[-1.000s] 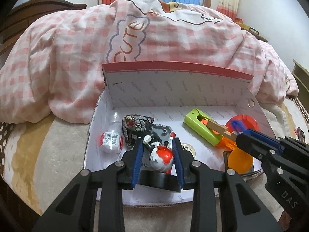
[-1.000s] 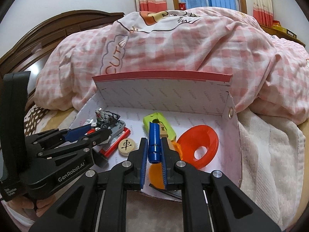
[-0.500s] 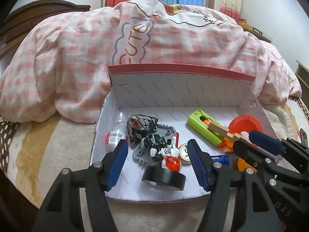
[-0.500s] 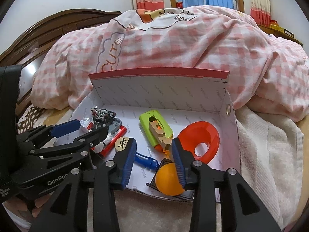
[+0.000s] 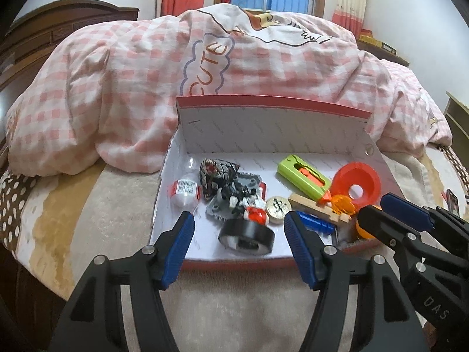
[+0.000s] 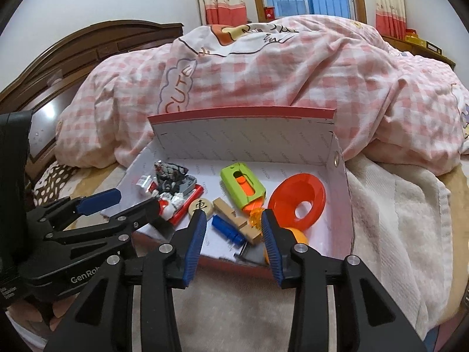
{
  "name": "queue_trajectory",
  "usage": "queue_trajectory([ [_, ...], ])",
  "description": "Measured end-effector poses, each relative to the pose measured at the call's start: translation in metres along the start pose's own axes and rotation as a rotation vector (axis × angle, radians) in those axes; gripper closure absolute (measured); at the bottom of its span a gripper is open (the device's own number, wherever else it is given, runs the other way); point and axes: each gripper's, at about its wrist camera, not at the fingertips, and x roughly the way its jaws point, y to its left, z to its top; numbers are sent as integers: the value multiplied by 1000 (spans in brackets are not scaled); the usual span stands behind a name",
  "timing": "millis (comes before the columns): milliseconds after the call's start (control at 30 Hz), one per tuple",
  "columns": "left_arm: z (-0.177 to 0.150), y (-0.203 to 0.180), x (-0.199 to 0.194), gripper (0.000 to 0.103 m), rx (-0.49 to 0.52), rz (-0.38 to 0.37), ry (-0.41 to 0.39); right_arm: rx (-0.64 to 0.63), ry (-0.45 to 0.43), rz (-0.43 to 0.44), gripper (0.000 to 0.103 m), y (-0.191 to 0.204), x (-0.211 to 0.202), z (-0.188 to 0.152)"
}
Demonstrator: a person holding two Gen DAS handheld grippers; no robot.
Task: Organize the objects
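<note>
A white box with a red rim (image 5: pixel 263 123) (image 6: pixel 243 135) lies on the bed and holds the toys. My left gripper (image 5: pixel 239 242) is open and empty at the box's near edge, just behind a black tape roll (image 5: pixel 246 234) with a red-and-white figure (image 5: pixel 256 212) on it. My right gripper (image 6: pixel 233 234) is open and empty over the near edge, above a blue cylinder (image 6: pixel 227 228) lying in the box. A green and orange toy (image 6: pixel 243 183), an orange funnel (image 6: pixel 299 202) and an orange ball (image 6: pixel 299 236) lie close by.
A pink checked duvet (image 5: pixel 146 88) is heaped behind the box. A small bottle (image 5: pixel 184 190), a wooden chess piece (image 6: pixel 200 206) and a wooden block (image 6: pixel 234 217) also lie in the box. A white towel (image 6: pixel 395 205) covers the bed to the right.
Both grippers opened and drew back toward the near edge. The left let go of the red-and-white figure and the right let go of the blue cylinder; both now lie in the box.
</note>
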Motion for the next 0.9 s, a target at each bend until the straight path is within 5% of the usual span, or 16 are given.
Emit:
queue_trajectory([
  [467, -31, -3, -27, 39, 8, -21, 33, -1, 51, -9, 63, 7, -22, -35],
  [900, -55, 3, -12, 39, -21, -14, 121, 61, 104, 3, 63, -1, -20, -61],
])
